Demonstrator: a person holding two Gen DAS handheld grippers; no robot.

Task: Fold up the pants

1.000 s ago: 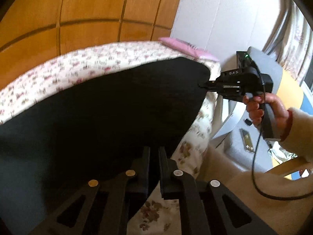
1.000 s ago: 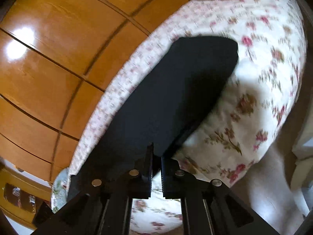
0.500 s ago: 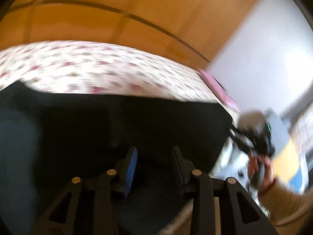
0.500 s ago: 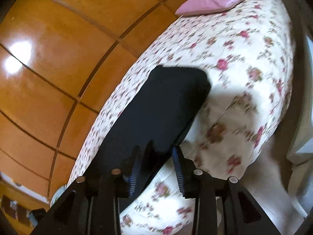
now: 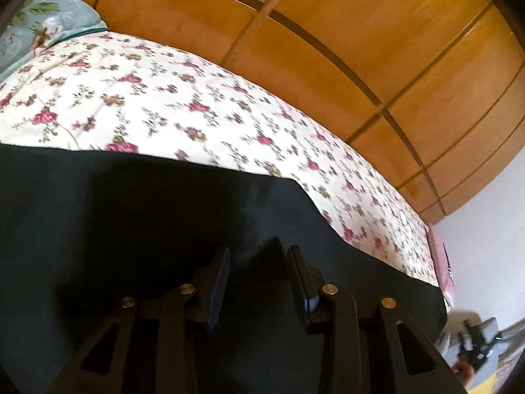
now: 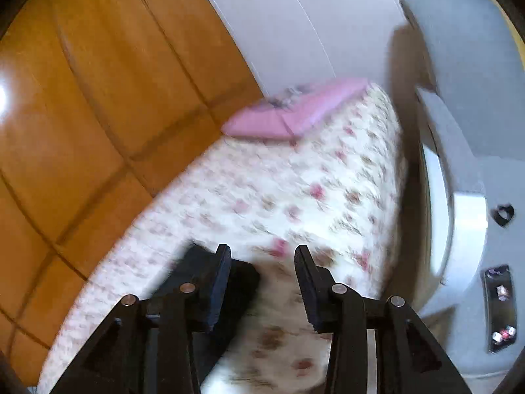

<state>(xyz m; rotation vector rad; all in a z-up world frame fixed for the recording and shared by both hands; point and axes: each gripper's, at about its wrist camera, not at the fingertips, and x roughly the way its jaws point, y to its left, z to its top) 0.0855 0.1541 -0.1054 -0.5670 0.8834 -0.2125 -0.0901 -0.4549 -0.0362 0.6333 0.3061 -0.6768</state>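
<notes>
The left gripper (image 5: 257, 272) hangs just over the black pants (image 5: 98, 223), and its two fingers stand a fair way apart with nothing pinched between them. The pants lie flat on the near side of the flowery bed cover (image 5: 164, 105), and past the pants the cover runs on to a brown wooden wall (image 5: 361, 49). The right gripper (image 6: 261, 271) also has its fingers apart and holds nothing; one end of the pants (image 6: 239, 279) shows by its fingers, and far past the pants a pink pillow (image 6: 295, 111) sits at the end of the bed.
</notes>
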